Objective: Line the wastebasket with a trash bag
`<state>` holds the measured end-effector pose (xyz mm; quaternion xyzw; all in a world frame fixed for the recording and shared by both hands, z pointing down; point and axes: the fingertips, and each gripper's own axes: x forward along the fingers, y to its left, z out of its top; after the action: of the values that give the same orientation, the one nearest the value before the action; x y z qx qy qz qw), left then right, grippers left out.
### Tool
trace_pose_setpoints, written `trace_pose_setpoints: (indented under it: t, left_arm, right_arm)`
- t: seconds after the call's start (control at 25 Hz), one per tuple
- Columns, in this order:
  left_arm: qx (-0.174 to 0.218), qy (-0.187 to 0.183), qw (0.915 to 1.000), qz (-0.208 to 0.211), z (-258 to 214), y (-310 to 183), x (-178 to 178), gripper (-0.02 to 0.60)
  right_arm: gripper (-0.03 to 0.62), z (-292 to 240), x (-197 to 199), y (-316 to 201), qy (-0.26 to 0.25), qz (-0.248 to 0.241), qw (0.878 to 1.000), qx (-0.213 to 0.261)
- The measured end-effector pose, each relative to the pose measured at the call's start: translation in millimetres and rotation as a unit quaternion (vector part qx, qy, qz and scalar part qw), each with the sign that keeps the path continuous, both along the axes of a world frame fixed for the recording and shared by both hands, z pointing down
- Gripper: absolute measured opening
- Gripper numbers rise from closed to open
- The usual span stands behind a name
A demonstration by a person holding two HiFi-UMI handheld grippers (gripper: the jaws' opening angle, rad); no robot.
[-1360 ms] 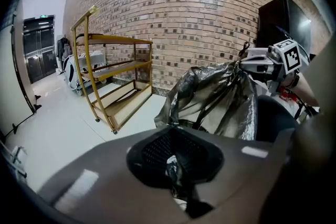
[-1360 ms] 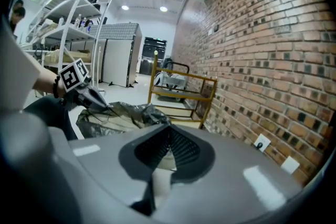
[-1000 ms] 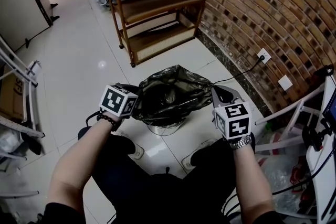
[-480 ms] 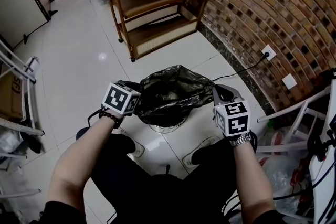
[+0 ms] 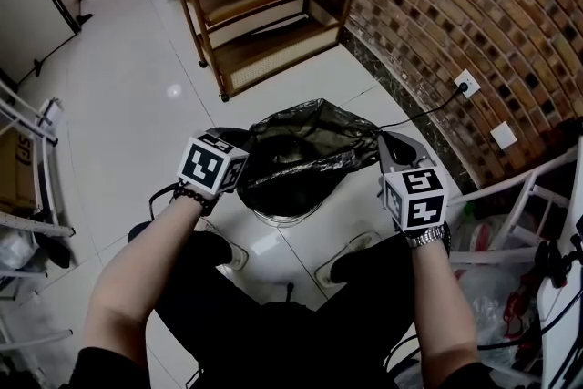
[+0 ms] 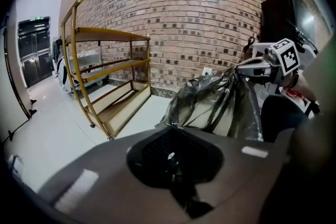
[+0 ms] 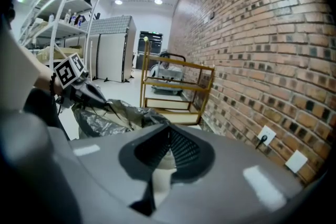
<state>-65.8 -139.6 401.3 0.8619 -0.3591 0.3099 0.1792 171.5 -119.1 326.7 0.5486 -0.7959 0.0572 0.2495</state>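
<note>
A dark, see-through trash bag (image 5: 305,146) hangs stretched between my two grippers, its mouth spread above a round metal wastebasket (image 5: 284,216) on the floor. My left gripper (image 5: 246,144) is shut on the bag's left rim. My right gripper (image 5: 383,142) is shut on the right rim. In the left gripper view the crumpled bag (image 6: 220,102) runs from my own shut jaws (image 6: 170,157) across to the right gripper (image 6: 247,67). In the right gripper view the bag (image 7: 113,115) leads to the left gripper (image 7: 89,94). The bag hides most of the basket.
A wooden shelf unit on castors (image 5: 264,5) stands behind the basket. The brick wall (image 5: 474,5) carries a socket (image 5: 466,83) whose cable runs toward the basket. A white frame (image 5: 510,205) stands at the right, another rack (image 5: 27,141) at the left. My shoes (image 5: 232,255) sit near the basket.
Both grippers have carried the bag's rim a little forward and apart, so the bag's mouth is drawn wider and flatter over the basket.
</note>
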Motion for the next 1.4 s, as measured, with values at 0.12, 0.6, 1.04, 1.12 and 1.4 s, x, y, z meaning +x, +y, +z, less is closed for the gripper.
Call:
trace_pose_setpoints:
  t: [0.12, 0.6, 1.04, 1.12, 1.4]
  left_arm:
    - [0.010, 0.000, 0.9999, 0.002, 4, -2, 0, 0.003]
    - [0.030, 0.023, 0.9993, 0.002, 19, -3, -15, 0.003]
    - [-0.005, 0.062, 0.9978, -0.024, 26, -1, -17, 0.003]
    - [-0.011, 0.051, 0.9982, -0.028, 33, 4, -21, 0.003]
    - [-0.035, 0.001, 0.9986, -0.040, 64, 13, -39, 0.003]
  right_arm:
    - [0.003, 2, 0, 3, -0.003, -0.005, 1.000, 0.004]
    - [0.094, 35, -9, 21, -0.009, -0.033, 0.999, -0.037]
    - [0.170, -7, -81, 57, 0.070, -0.169, 0.983, 0.014]
    - [0.186, 9, -83, 56, 0.073, -0.174, 0.982, -0.015]
    - [0.210, 20, -65, 44, 0.027, -0.124, 0.991, -0.043]
